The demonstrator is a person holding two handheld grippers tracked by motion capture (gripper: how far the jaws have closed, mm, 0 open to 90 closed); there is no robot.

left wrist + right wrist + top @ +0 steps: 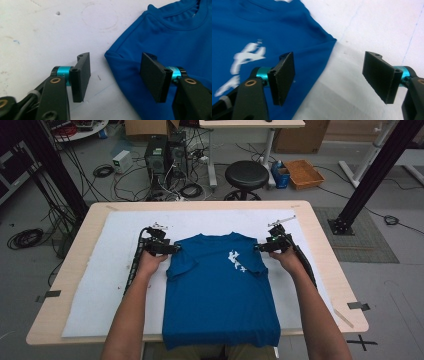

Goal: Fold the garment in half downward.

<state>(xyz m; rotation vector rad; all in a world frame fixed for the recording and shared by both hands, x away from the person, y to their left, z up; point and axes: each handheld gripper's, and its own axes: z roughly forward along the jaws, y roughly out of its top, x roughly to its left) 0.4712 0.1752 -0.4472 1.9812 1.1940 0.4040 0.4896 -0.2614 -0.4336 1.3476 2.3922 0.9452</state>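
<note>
Nearest the person, the hem of the blue T-shirt (220, 290) hangs just over the front edge of the bench (320, 245), and both forearms reach forward along its sides. The shirt lies face up on a white mat (100, 285), sleeves already folded in, white print on the chest, collar at the far end.

Farther up, each tool sits at a shoulder corner. The left tool (176, 248) is released: in the left gripper view its jaws stand apart, one over the bare mat, the other over the blue cloth, straddling the shoulder corner (110, 55) without pressing it. The right tool (257, 248) is likewise released, its jaws straddling the opposite shoulder edge (332, 41), nothing pinched.

Judging from this, the risk is an uneven pickup. If either tool clamps too shallow, it may catch only the top layer, so the folded sleeve slips out and the fold opens. If a lower jaw digs into the mat, the mat could lift with the shirt. If one side grips before the other, the shirt will skew. The overhanging hem could also drag the cloth towards the person once the shoulders rise.

Beyond the bench stands a black stool (246, 176) among cables on the floor.
</note>
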